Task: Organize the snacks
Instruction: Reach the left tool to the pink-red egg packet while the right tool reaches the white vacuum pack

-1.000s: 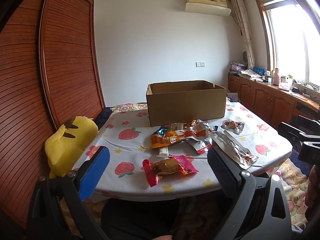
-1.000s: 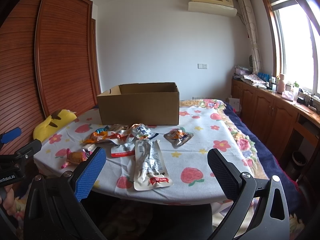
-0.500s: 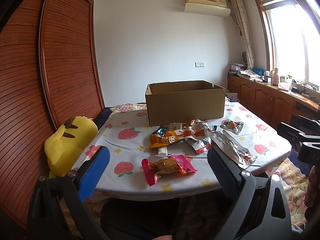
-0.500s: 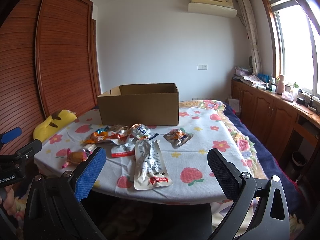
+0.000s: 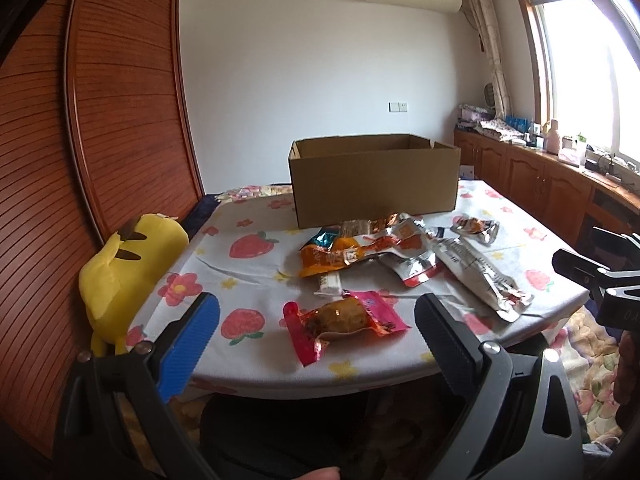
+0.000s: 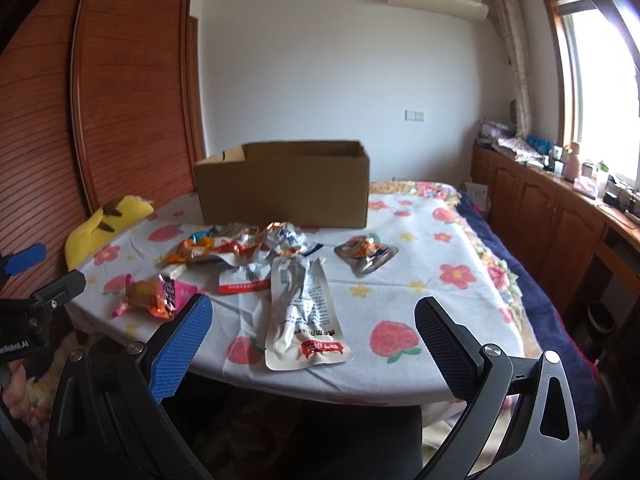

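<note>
Strawberry-print desk (image 5: 256,268) holds loose snack packets, pink-wrapped one (image 5: 344,322) at 12 o'clock between spread, empty left hand-held gripper (image 5: 316,322) fingers; right hand-held gripper (image 6: 312,322) also spread; packet looks light, crinkly, slippery — pinch mid-body, box (image 5: 374,180) beyond

Your surface (image 6: 420,248) wears a white cloth printed with red strawberries, pink flowers and small yellow stars. The cardboard box (image 6: 284,186) on it is plain brown. Among your snacks, one wrapper (image 5: 344,318) is red and pink around a golden-brown piece, one packet (image 5: 332,254) is orange, and the long pouch (image 6: 300,308) is silver-white with a red label. Each of your tongs, left (image 5: 316,338) and right (image 6: 312,340), pairs a blue pad with a black one. The plush toy (image 5: 124,268) is yellow with brown-tipped ears.
</note>
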